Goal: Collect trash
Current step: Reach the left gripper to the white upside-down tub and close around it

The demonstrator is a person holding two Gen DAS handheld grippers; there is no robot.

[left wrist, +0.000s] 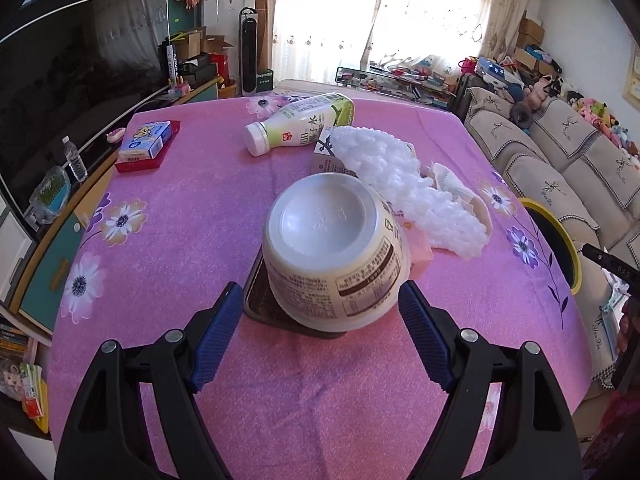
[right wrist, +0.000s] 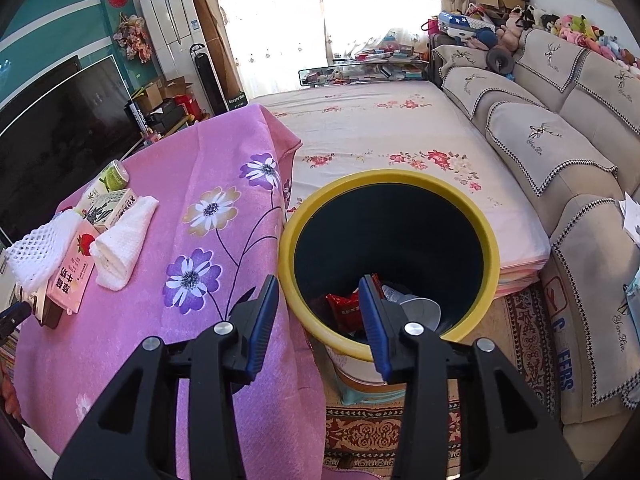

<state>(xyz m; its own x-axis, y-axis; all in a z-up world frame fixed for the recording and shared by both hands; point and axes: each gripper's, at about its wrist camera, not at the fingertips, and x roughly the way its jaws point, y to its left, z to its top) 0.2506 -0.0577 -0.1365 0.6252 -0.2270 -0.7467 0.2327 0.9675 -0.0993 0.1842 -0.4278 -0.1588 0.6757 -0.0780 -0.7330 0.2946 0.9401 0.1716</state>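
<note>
On my left-wrist view, at nine o'clock, a small blue box (left wrist: 146, 140) rests on a red tray (left wrist: 138, 164) near the table's far-left corner, well clear of the trash. At twelve o'clock a white drink bottle (left wrist: 298, 122) lies on its side on the pink floral tablecloth (left wrist: 168, 240), with a carton (left wrist: 323, 158) and white foam netting (left wrist: 404, 184) just beyond centre. Dead centre sits an upturned paper bowl (left wrist: 336, 248), base toward me, resting on a dark flat tray (left wrist: 262, 304). My left gripper (left wrist: 320, 306) stands wide and released, one blue pad either side of the bowl's lower wall but neither pressing. I judge it is lined up to close on the bowl as the next piece of trash.

On my right-wrist view, at nine o'clock, lie the same netting (right wrist: 36, 252), a pink strawberry carton (right wrist: 74, 268) and a rolled white cloth (right wrist: 122, 240). At centre the yellow-rimmed bin (right wrist: 390, 182) stands on the floor hard against the table edge — placed, I think, for short drops. Inside it I see a red wrapper (right wrist: 346, 308) and a pale plastic piece (right wrist: 418, 310). My right gripper (right wrist: 319, 310) hovers over the near rim, partly parted and holding nothing.
</note>
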